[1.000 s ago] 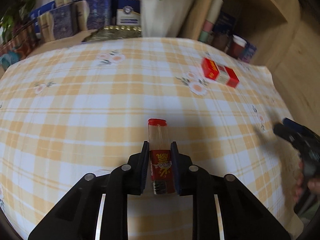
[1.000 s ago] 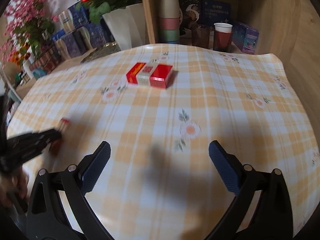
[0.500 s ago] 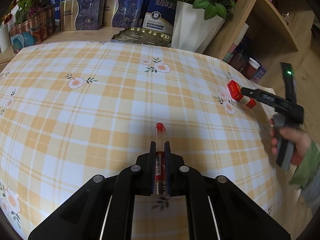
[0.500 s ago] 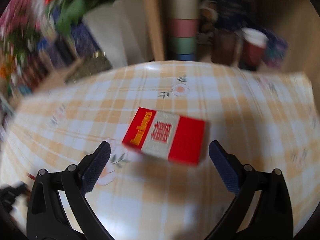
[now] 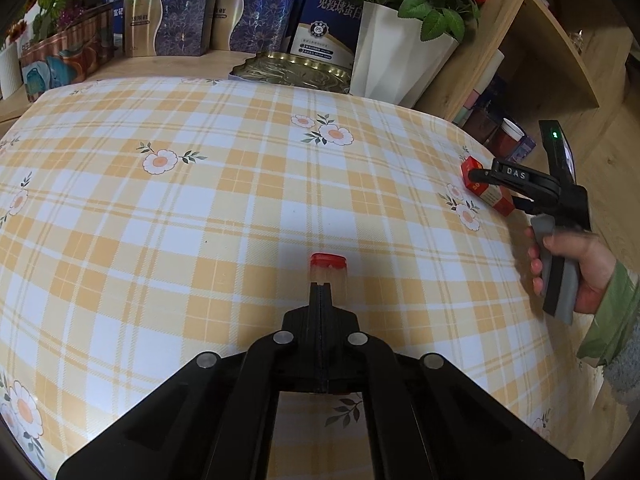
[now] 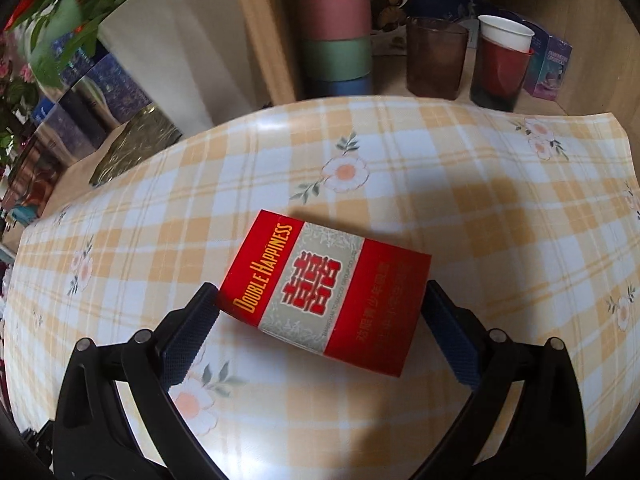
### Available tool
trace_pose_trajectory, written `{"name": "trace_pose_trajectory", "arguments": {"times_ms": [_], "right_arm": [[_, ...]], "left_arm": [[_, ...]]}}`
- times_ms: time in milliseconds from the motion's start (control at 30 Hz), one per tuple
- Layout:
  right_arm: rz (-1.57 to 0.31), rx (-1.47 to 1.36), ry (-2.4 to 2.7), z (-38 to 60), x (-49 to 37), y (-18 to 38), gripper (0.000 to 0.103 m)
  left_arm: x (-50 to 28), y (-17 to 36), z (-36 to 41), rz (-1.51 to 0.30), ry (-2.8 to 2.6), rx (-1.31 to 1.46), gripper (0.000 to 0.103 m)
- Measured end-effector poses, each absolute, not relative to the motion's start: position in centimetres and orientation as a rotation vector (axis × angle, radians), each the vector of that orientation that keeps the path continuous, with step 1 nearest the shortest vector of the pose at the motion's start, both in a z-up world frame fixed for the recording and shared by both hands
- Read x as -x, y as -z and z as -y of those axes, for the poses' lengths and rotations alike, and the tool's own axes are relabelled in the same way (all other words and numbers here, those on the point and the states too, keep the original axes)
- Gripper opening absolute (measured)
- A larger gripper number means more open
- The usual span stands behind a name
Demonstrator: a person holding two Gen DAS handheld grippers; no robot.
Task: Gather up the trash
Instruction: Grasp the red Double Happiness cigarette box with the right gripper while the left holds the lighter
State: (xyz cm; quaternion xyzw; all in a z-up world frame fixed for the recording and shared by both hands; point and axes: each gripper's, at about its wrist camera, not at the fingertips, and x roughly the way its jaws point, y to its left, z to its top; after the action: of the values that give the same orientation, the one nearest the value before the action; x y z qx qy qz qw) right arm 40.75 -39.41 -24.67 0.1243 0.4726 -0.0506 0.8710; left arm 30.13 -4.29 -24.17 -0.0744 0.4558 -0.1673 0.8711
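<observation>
Clutter along the table's far edge

A checked, flowered tablecloth [image 5: 200, 208] covers the table. Past its far edge stand dark blue boxes [image 5: 168, 24], a gold tin [image 5: 296, 70] and a white vase [image 5: 396, 56] of red roses. On the shelf at the far right corner: stacked cups [image 6: 334, 28], a brown glass [image 6: 436, 60], a red cup [image 6: 500, 72].

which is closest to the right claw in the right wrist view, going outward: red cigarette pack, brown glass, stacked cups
1. red cigarette pack, lying between the open fingers of the right claw.
2. brown glass, on the shelf beyond the table's far edge.
3. stacked cups, left of the glass; too close to rank apart.
</observation>
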Motion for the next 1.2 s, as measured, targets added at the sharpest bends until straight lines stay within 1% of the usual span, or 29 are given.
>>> {"name": "trace_pose_trajectory", "arguments": {"times_ms": [33, 67, 100, 133, 233, 300, 367, 500, 533, 600, 667, 733, 800, 867, 933, 1067, 1100, 1133, 1167, 1200], "right_arm": [[-1.001, -0.258, 0.072, 38.7, -40.2, 24.6, 0.098], [-1.02, -0.253, 0.058, 38.1, -39.6, 24.6, 0.098], [-1.036, -0.253, 0.051, 37.6, -39.3, 24.7, 0.098], [-1.056, -0.261, 0.039, 37.1, -38.7, 24.6, 0.098], [-1.108, -0.314, -0.028, 36.4, -37.2, 24.0, 0.097], [-1.112, -0.282, -0.039, 36.2, -37.0, 23.2, 0.097], [-1.093, -0.156, -0.05, 35.8, -37.2, 22.2, 0.097], [-1.045, 0.096, -0.048, 35.5, -38.1, 22.4, 0.097], [-1.035, 0.115, -0.052, 35.7, -38.5, 22.7, 0.097], [-1.025, 0.1, -0.056, 36.3, -39.2, 23.3, 0.097], [-1.011, 0.069, -0.057, 36.9, -39.7, 23.8, 0.097], [-1.011, 0.044, -0.064, 36.9, -40.0, 24.4, 0.097], [-1.018, 0.044, -0.078, 36.7, -39.8, 24.8, 0.094], [-0.992, 0.041, -0.112, 36.2, -39.1, 24.6, 0.066], [-0.988, 0.047, -0.104, 35.8, -38.5, 24.6, 0.06], [-0.969, 0.015, -0.124, 35.3, -36.3, 24.4, 0.059], [-0.963, -0.003, -0.13, 35.2, -35.8, 24.2, 0.059], [-0.954, -0.031, -0.137, 35.1, -35.0, 24.0, 0.059], [-0.945, -0.053, -0.145, 35.1, -34.4, 23.9, 0.059], [-0.939, -0.07, -0.15, 35.0, -33.9, 23.7, 0.059]], "left_arm": [[-30.2, 24.2, 4.2, -0.959, 0.343, 0.161, 0.005], [-30.2, 24.2, 4.2, -0.963, 0.34, 0.169, 0.013], [-30.2, 24.2, 4.1, -0.964, 0.342, 0.176, 0.024], [-30.1, 24.1, 4.1, -0.962, 0.343, 0.183, 0.028], [-29.7, 23.9, 4.4, -0.946, 0.348, 0.167, 0.03], [-29.4, 23.6, 4.8, -0.941, 0.359, 0.152, 0.03], [-29.3, 23.6, 5.1, -0.94, 0.364, 0.143, 0.03], [-29.4, 23.6, 5.3, -0.945, 0.358, 0.148, 0.031], [-29.4, 23.6, 5.3, -0.946, 0.356, 0.151, 0.032], [-29.5, 23.8, 5.4, -0.951, 0.352, 0.154, 0.038], [-29.5, 23.9, 5.5, -0.953, 0.356, 0.148, 0.04], [-29.5, 24.1, 5.8, -0.954, 0.36, 0.136, 0.04], [-29.5, 24.2, 6.0, -0.951, 0.355, 0.125, 0.042], [-29.7, 24.4, 6.3, -0.948, 0.351, 0.109, 0.042], [-29.9, 24.7, 6.6, -0.945, 0.342, 0.079, 0.042], [-29.7, 25.0, 7.5, -0.901, 0.333, -0.032, 0.04], [-29.5, 25.0, 7.7, -0.889, 0.329, -0.072, 0.034], [-29.2, 25.2, 8.0, -0.873, 0.315, -0.127, 0.026], [-29.0, 25.2, 8.0, -0.868, 0.334, -0.144, 0.022], [-28.9, 25.2, 7.9, -0.869, 0.36, -0.148, 0.022]]}}
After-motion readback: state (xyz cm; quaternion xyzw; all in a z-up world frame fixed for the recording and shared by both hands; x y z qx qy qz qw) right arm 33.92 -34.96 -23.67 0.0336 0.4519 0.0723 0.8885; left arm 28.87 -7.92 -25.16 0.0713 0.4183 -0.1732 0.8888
